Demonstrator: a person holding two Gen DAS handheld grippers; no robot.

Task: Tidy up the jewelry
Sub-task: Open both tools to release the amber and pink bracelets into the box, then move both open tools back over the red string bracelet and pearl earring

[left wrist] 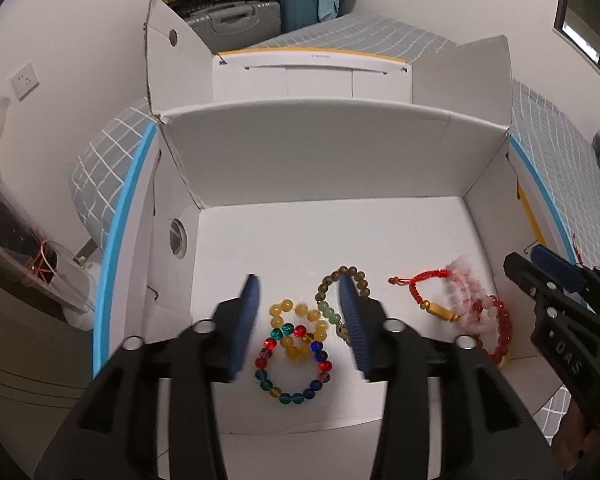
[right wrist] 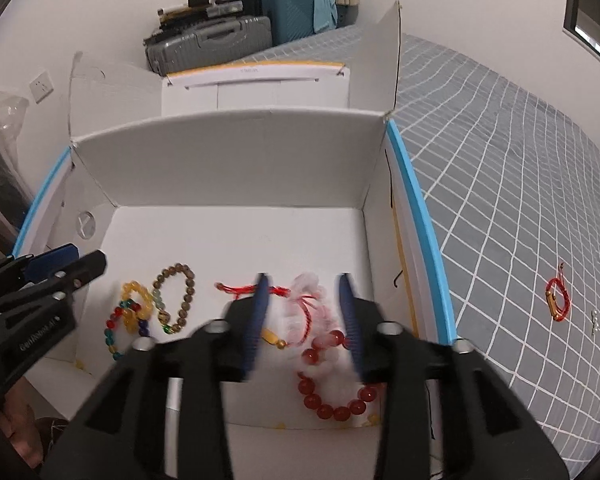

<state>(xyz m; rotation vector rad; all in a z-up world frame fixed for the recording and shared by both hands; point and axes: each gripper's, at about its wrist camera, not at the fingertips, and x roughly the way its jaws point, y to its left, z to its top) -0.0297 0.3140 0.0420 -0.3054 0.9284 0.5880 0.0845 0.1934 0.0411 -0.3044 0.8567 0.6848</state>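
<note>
The left gripper (left wrist: 300,316) hung open over a multicolour bracelet (left wrist: 294,364) and a yellow one (left wrist: 300,320) overlapping it, in the white box (left wrist: 332,152). The right gripper (right wrist: 305,316) also gaped, empty, above the red bead bracelet (right wrist: 336,392) and a red cord bracelet (right wrist: 276,312). A brown bracelet (right wrist: 176,296) lay between the groups. Another cord bracelet (right wrist: 558,300) lay on the bedspread (right wrist: 500,160) outside.

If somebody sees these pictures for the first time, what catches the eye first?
The bright bead bracelets on the floor of the white cardboard box: a multicoloured glass-bead bracelet between the open left tongs, and a red bead bracelet under the open right tongs. Another red cord bracelet lies outside on the grey checked bedsheet.
</note>
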